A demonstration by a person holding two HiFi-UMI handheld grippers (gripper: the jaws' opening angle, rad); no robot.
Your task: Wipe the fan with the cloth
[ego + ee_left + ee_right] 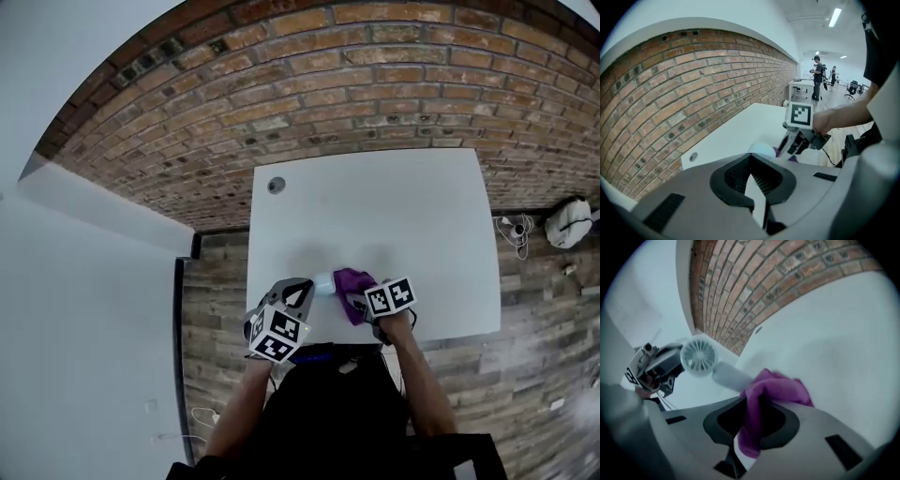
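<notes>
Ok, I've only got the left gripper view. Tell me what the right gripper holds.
Observer: The right gripper has its fingers closed on a purple cloth, which bunches out ahead of them.
Operator: Describe the fan; I see only a white bump.
Observer: The fan shows its round grille and blades toward the right gripper view, its white handle running toward the cloth.
Operator: Place all this on the table.
Observer: In the head view both grippers are at the near edge of the white table, the left gripper just left of the fan.
</notes>
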